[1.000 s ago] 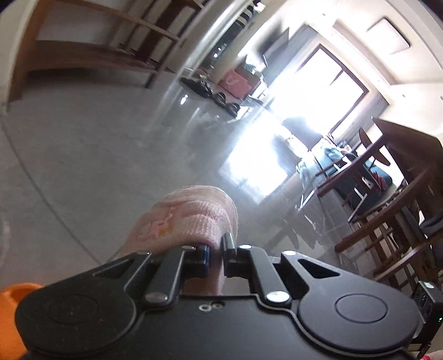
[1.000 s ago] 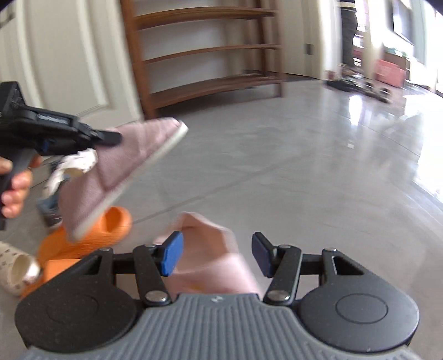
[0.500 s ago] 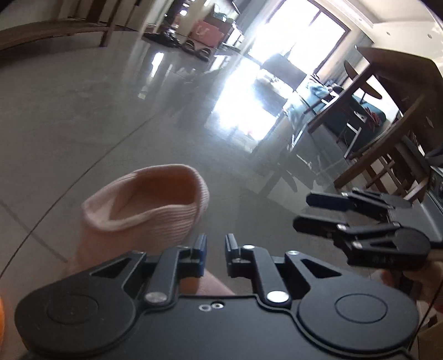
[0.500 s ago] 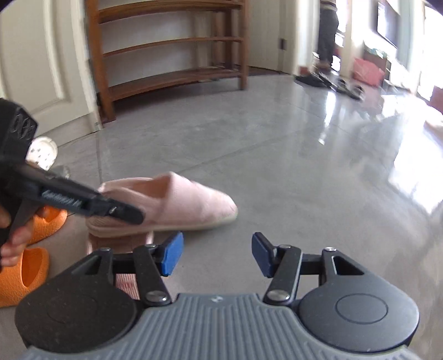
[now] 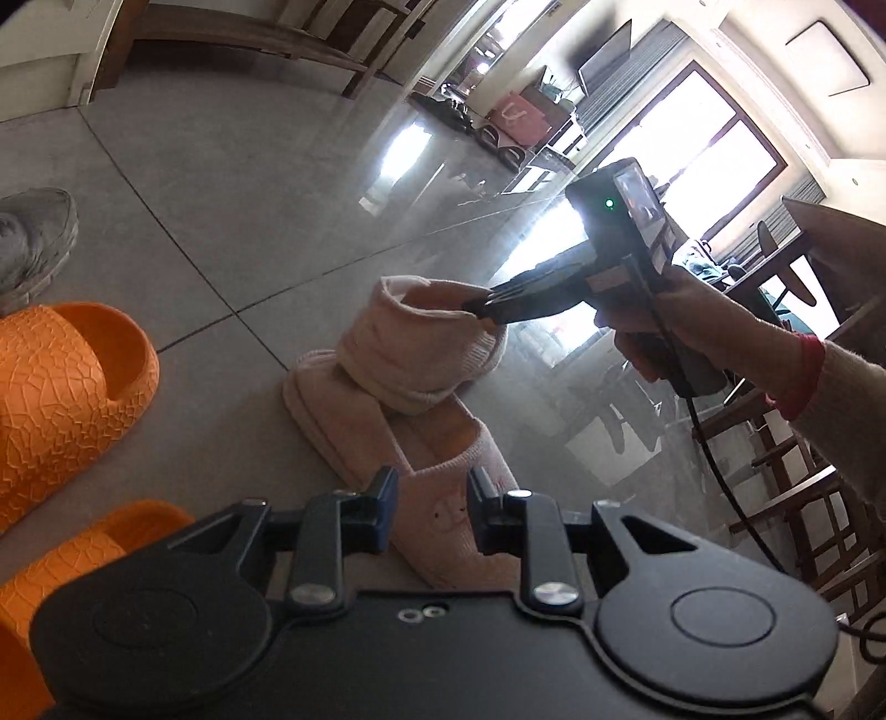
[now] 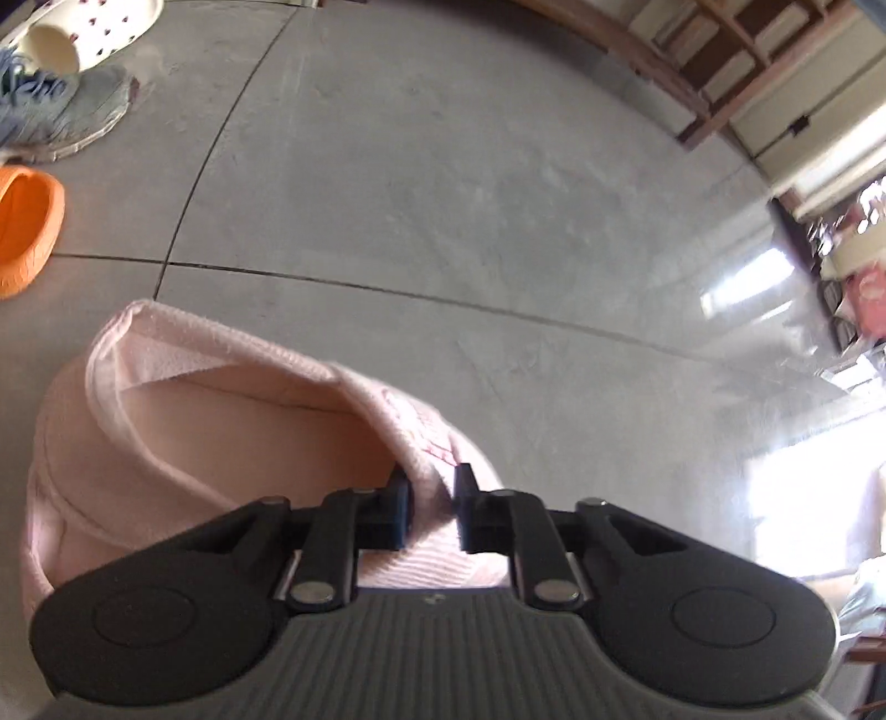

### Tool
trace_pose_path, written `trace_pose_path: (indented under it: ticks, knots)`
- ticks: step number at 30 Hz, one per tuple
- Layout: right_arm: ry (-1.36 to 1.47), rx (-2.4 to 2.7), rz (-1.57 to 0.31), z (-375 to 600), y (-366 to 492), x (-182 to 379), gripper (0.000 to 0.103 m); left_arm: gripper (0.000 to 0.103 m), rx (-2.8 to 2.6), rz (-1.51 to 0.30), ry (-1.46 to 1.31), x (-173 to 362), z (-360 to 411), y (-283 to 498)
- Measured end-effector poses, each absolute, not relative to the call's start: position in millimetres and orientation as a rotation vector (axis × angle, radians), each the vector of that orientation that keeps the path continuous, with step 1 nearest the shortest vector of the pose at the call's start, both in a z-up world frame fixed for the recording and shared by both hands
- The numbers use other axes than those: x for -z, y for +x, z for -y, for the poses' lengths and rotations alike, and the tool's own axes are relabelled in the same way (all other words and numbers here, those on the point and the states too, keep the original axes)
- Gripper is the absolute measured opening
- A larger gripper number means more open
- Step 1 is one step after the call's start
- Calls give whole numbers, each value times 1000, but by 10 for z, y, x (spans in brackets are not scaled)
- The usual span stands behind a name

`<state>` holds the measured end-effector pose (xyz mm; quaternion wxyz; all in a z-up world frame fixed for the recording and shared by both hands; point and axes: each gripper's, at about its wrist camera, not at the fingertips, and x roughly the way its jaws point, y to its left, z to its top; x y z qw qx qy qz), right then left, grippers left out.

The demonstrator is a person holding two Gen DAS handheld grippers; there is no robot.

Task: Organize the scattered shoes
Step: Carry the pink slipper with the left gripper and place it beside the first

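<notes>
1. Two pink slippers on the grey tile floor [image 5: 232,183]. One pink slipper [image 5: 443,487] lies flat, its toe end just in front of the left gripper. The other pink slipper [image 5: 421,343] is tilted up, resting across the flat one, opening toward the top.
2. Right gripper [image 6: 432,507]: jaws together, clamped on the knit collar of the tilted slipper, cloth pinched between the pads. In the left wrist view its closed tips [image 5: 487,304] bite the rim at the slipper's opening.
3. Left gripper [image 5: 432,507]: jaws opening, a narrow gap between them. Flat slipper's toe shows through the gap, pads not pressing on it.
4. Person's hand [image 5: 681,315] grips the right gripper's handle; light sleeve w/ red cuff [image 5: 797,376]; black cable hangs below the handle.
5. Orange slides: one orange slide [image 5: 61,387] left of the pink pair, a second orange slide [image 5: 61,570] nearer the cam, both well apart from the pink ones.
6. Grey sneaker [image 5: 33,238] at far left edge, beyond the slides. Right wrist view adds a white perforated clog [image 6: 94,27] touching the sneaker at top left.
7. Bkgd: wooden shelf unit [image 5: 310,44] at the wall, wooden chairs [image 5: 803,487] at right, bright window [image 5: 703,149].
</notes>
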<state>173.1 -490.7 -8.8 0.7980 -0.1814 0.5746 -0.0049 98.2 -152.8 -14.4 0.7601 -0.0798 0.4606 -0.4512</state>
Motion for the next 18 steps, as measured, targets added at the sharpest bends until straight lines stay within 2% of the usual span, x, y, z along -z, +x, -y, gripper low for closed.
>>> trace_pose_path:
  ticks: [3, 9, 12, 15, 18]
  knots:
    - [-343, 89, -1243, 5078, 1563, 63, 14, 26, 979, -1005, -178, 146, 1545, 984]
    - [98, 341, -1373, 5877, 874, 106, 14, 30, 990, -1006, -193, 176, 1630, 984]
    - [240, 348, -1450, 5972, 571, 160, 15, 37, 995, -1004, -197, 193, 1663, 974]
    - [472, 340, -1509, 5988, 239, 255, 15, 39, 992, -1012, -210, 234, 1670, 980]
    - [535, 312, -1498, 5834, 232, 337, 16, 40, 985, -1022, -218, 260, 1674, 984]
